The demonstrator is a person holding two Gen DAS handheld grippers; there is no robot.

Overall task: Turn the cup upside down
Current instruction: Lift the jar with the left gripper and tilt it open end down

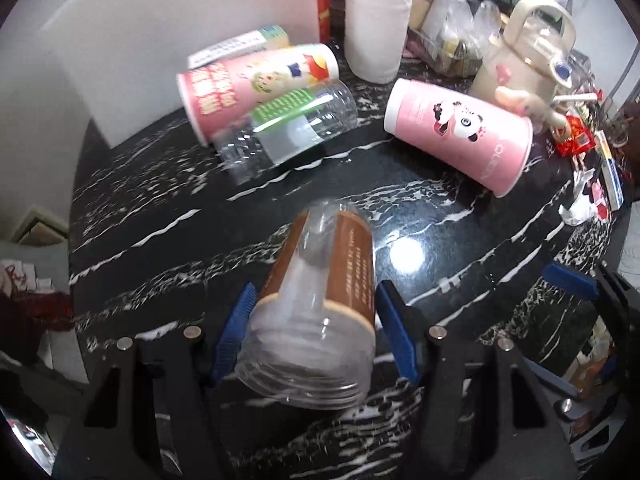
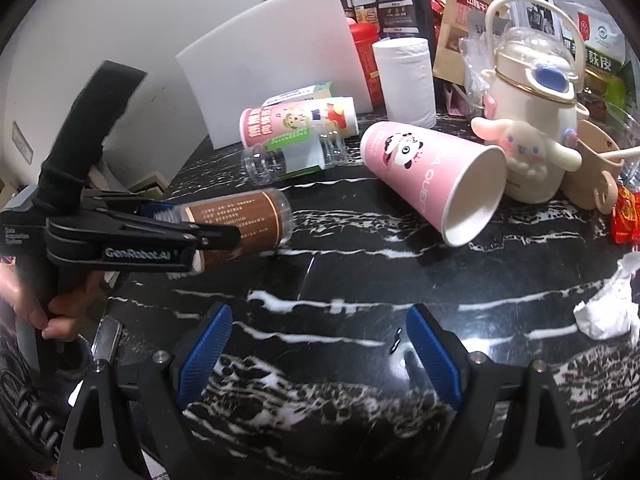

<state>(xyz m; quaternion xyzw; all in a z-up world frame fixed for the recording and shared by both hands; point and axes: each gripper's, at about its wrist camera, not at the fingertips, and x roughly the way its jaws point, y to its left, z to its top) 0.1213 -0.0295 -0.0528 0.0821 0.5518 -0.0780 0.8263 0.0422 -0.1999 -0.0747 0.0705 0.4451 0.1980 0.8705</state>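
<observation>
A clear plastic cup with a brown label [image 1: 324, 300] sits between the blue pads of my left gripper [image 1: 316, 320], held near its threaded open end, lying roughly level above the black marble table [image 1: 460, 248]. In the right wrist view the same cup [image 2: 240, 224] sticks out of the left gripper [image 2: 188, 236] at the left. My right gripper [image 2: 320, 356] is open and empty, low over the table's front part. A pink panda paper cup [image 1: 460, 132] [image 2: 424, 176] lies on its side.
Another pink paper cup [image 1: 256, 84] and a clear green-labelled bottle [image 1: 288, 128] lie at the back left. A paper roll [image 1: 376, 28], a cream kettle-shaped bottle [image 2: 532, 120], a white board [image 2: 272, 60], boxes and crumpled paper [image 2: 608, 312] crowd the back and right.
</observation>
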